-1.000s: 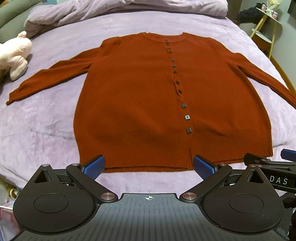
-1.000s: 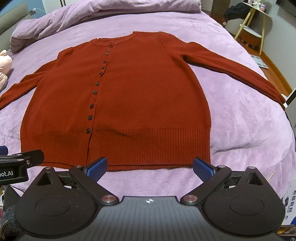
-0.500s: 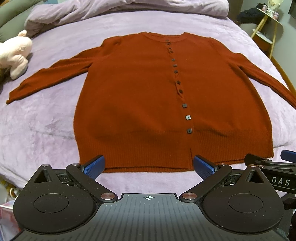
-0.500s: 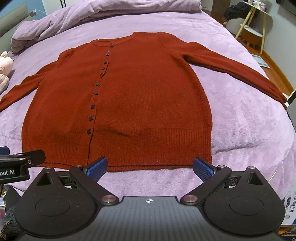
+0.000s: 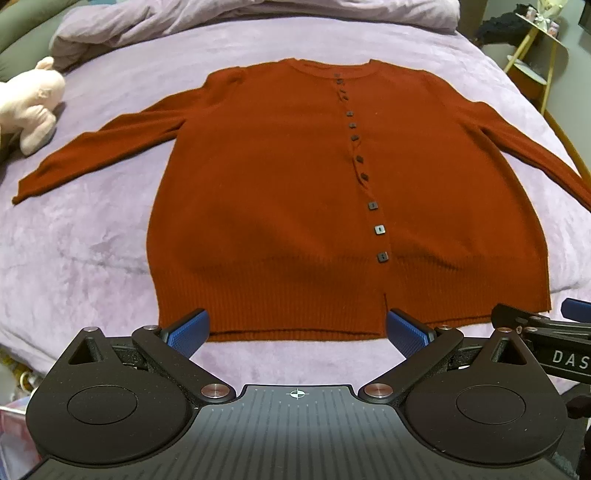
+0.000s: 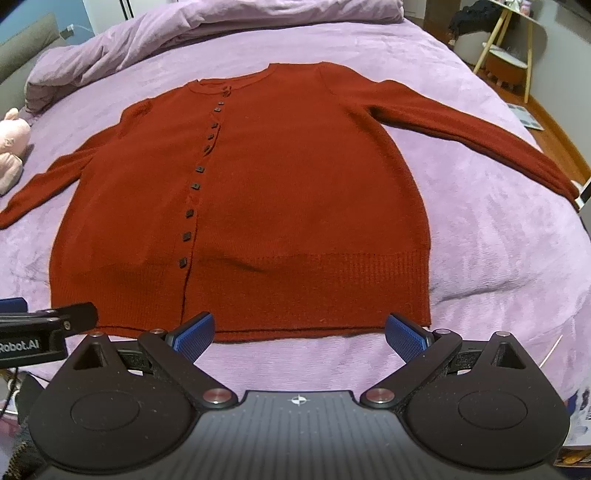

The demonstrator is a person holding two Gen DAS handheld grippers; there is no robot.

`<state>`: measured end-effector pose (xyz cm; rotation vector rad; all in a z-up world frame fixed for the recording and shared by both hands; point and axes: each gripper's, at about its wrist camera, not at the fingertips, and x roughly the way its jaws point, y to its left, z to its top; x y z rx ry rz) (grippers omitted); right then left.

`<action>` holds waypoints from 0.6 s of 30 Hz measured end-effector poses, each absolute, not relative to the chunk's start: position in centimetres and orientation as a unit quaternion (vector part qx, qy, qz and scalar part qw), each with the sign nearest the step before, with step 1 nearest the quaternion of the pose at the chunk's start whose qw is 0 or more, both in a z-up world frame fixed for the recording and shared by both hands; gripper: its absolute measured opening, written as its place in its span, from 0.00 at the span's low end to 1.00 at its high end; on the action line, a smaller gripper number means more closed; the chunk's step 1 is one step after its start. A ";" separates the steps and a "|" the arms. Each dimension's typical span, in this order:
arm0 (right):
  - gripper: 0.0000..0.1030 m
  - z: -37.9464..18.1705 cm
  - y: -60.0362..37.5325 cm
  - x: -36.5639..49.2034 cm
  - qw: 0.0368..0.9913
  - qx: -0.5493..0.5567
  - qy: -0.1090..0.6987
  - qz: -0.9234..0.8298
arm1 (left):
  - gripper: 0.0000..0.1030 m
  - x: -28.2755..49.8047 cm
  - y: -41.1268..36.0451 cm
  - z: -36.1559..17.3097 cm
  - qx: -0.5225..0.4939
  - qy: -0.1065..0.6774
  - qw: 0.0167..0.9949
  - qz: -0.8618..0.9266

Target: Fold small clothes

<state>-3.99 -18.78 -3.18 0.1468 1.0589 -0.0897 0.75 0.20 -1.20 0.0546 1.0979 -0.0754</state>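
A bed with a fuzzy lilac blanket fills both views, and a rumpled duvet of the same colour is heaped along the top of the frame. A pale pink soft toy lies at the upper left. A yellow-legged side table stands on a wooden floor at the upper right.

At the right edge of the left view, the other tool's arm reads "DAS"; at the left edge of the right view it reads "Robot.AI".

The rust-red knitted cardigan lies flat in mid-frame, buttoned, sleeves spread, with small dark square buttons and a ribbed hem.

The left gripper and right gripper are both spread wide and empty, their blue ridged pads just short of the hem.
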 end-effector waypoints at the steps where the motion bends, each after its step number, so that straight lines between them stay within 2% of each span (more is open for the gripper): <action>1: 0.96 -3.2 -18.8 -4.0 0.860 0.072 0.504 -0.041 | 1.00 0.8 0.2 -1.3 0.026 0.522 0.852 -0.035; 12: 0.96 -3.5 -19.4 -4.0 0.866 0.100 0.489 -0.013 | 1.00 1.0 0.3 -1.8 0.017 0.523 0.851 -0.045; 18: 0.96 -4.7 -23.0 -5.1 0.906 0.190 0.377 0.039 | 1.00 1.0 2.0 -1.7 -0.075 0.481 0.868 -0.100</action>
